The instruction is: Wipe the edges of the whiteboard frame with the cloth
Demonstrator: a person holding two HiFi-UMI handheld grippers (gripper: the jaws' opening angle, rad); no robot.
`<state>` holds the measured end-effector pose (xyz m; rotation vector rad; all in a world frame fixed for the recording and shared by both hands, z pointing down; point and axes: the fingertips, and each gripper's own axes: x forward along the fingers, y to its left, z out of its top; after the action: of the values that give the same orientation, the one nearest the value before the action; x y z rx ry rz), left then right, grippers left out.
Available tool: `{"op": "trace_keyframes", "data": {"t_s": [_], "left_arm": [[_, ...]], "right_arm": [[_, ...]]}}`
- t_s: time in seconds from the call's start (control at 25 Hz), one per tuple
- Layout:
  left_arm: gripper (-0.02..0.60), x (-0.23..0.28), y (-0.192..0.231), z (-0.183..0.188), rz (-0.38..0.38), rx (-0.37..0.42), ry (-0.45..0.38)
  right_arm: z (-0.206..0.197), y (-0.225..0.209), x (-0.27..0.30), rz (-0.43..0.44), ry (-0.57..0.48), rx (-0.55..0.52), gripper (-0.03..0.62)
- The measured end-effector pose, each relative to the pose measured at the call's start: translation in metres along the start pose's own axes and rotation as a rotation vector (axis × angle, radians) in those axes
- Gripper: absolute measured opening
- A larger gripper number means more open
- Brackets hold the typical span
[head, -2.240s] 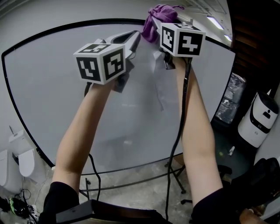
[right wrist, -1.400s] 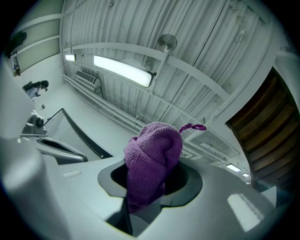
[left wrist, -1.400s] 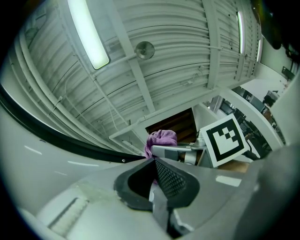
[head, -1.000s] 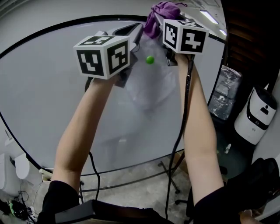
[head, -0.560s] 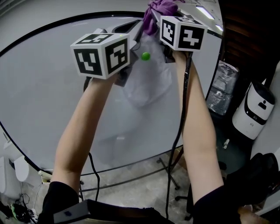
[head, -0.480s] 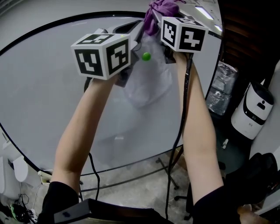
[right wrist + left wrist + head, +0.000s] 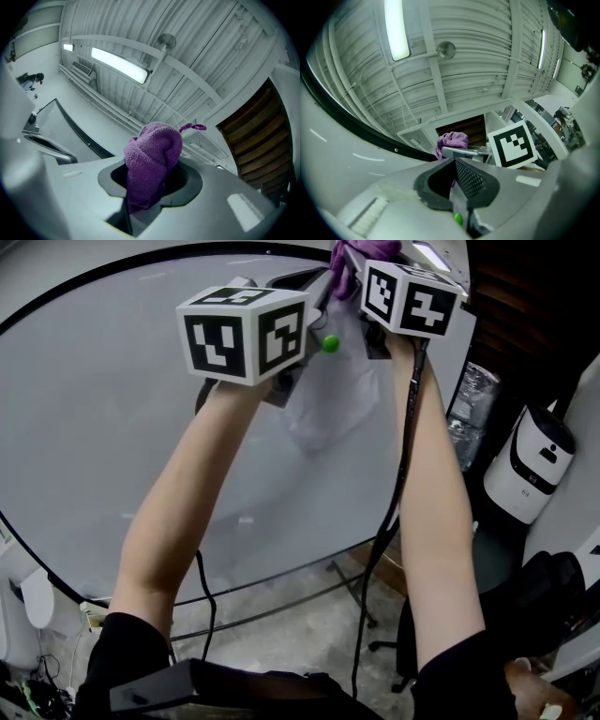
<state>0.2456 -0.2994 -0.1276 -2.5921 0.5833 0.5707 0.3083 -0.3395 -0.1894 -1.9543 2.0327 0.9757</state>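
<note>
- The whiteboard fills the left of the head view. Its black frame curves along the top, and the lower left corner is cut off by the picture's edge.
- The left gripper is raised in front of the board's upper part. Its cube shows only black-and-white square patterns, no letters.
- In the left gripper view the left gripper has its jaws pressed together with nothing between them. A small green dot sits low on its body.
- The purple cloth is up at the top stretch of the frame, partly cut off by the head view's upper edge. Whether it touches the frame cannot be told.
- The right gripper is clamped on the cloth, which bulges out above the jaws and hides their tips. A loose thread curls off its top.
- At the far right stands a white appliance with a dark panel. Any print on it is too small to read.
</note>
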Motion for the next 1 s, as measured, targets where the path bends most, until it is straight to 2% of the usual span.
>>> {"op": "trace_keyframes", "data": {"t_s": [0.24,0.48,0.8,1.0], "left_arm": [[0.003,-0.011,-0.007,-0.002,-0.037,-0.017,-0.012],[0.003,0.004,-0.014,-0.002,-0.052,-0.014,-0.021],[0.003,0.027,-0.018,-0.016,0.000,-0.002,-0.010],[0.003,0.050,-0.028,-0.020,0.028,0.017,-0.004]], "right_arm": [[-0.001,0.006,-0.008,-0.017,0.008,-0.013,0.147],[-0.004,-0.003,-0.005,-0.015,0.008,-0.029,0.149],[-0.009,-0.005,-0.002,0.056,-0.002,-0.011,0.147],[-0.012,-0.024,-0.005,0.093,-0.018,-0.011,0.149]]}}
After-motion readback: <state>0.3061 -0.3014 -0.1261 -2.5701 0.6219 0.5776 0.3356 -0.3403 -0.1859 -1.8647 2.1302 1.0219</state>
